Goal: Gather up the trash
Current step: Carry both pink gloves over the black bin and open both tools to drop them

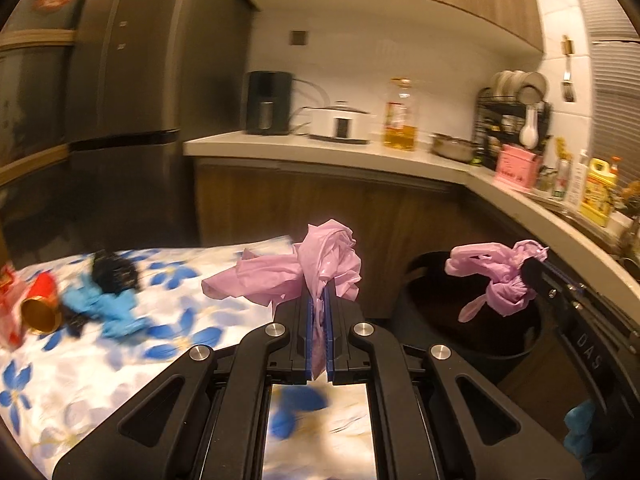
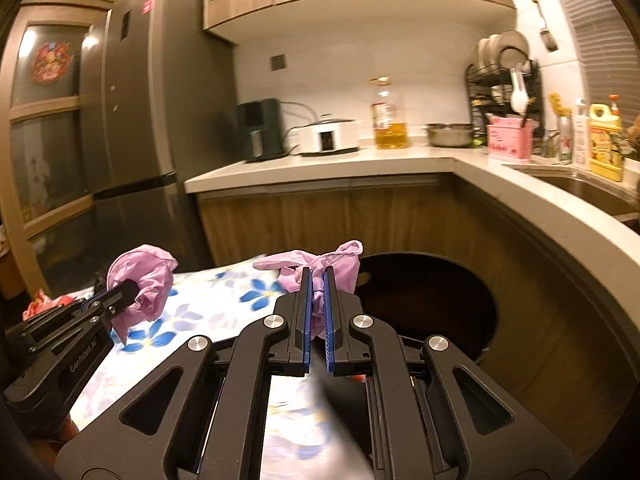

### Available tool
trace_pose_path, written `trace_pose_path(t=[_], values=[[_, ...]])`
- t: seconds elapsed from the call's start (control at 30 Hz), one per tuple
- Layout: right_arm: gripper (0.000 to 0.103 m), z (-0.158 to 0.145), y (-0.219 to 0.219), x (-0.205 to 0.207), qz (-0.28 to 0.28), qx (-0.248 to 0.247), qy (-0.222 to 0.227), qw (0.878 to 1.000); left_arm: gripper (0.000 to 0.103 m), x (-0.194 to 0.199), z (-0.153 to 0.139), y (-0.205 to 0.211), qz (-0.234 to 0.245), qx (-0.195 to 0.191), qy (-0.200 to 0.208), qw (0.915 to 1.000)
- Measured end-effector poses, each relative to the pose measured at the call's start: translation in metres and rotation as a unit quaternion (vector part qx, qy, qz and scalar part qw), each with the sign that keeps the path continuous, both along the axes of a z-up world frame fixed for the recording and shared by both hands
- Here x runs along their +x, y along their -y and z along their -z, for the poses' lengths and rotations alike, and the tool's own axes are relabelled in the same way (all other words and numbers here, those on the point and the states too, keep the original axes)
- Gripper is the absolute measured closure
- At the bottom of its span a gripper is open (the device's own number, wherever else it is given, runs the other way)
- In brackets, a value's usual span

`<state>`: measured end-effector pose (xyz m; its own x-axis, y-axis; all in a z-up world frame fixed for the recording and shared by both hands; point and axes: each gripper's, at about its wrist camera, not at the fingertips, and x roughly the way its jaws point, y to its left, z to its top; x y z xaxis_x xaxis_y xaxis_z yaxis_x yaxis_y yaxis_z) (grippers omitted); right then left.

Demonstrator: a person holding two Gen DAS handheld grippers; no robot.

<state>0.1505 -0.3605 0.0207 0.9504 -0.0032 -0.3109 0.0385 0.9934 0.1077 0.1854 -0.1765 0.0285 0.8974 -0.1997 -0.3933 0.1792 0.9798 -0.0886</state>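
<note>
The left gripper is nearly closed, its blue-lined jaws pinching a crumpled pink plastic bag that bunches up above the fingertips and trails to the left. It hangs over the edge of a table covered by a white cloth with blue flowers. The right gripper is drawn in just as narrowly on a second pink plastic piece, knotted and twisted between the pads; in the left wrist view that same piece hangs above the open mouth of a black trash bin standing beside the table, against the wooden lower cabinets. More trash lies further left on the cloth: a blue glove, a black crumpled scrap, a gold-coloured cup on its side and red-and-white wrapping. Behind runs a pale countertop with an oil bottle, a white cooker and a dish rack
</note>
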Motion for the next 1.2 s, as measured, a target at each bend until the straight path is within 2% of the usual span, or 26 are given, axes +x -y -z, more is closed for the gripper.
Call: trace_pose_path(t=[0.3, 0.53, 0.9, 1.2], values=[[0.098, 0.002, 0.052, 0.001, 0.048, 0.002, 0.002, 0.999, 0.099, 0.02, -0.002, 0.057, 0.052, 0.006, 0.001, 0.9986], [0.098, 0.008, 0.072, 0.009, 0.061, -0.001, -0.003, 0.998, 0.099, 0.033, 0.001, 0.091, 0.086, 0.01, 0.003, 0.9963], [0.098, 0.016, 0.085, 0.024, 0.067, 0.002, -0.013, 0.998, 0.098, 0.048, 0.013, 0.115, 0.118, 0.011, -0.003, 0.993], [0.098, 0.022, 0.087, 0.032, 0.068, 0.002, -0.017, 0.998, 0.098, 0.056, 0.02, 0.121, 0.126, 0.012, -0.008, 0.9919]])
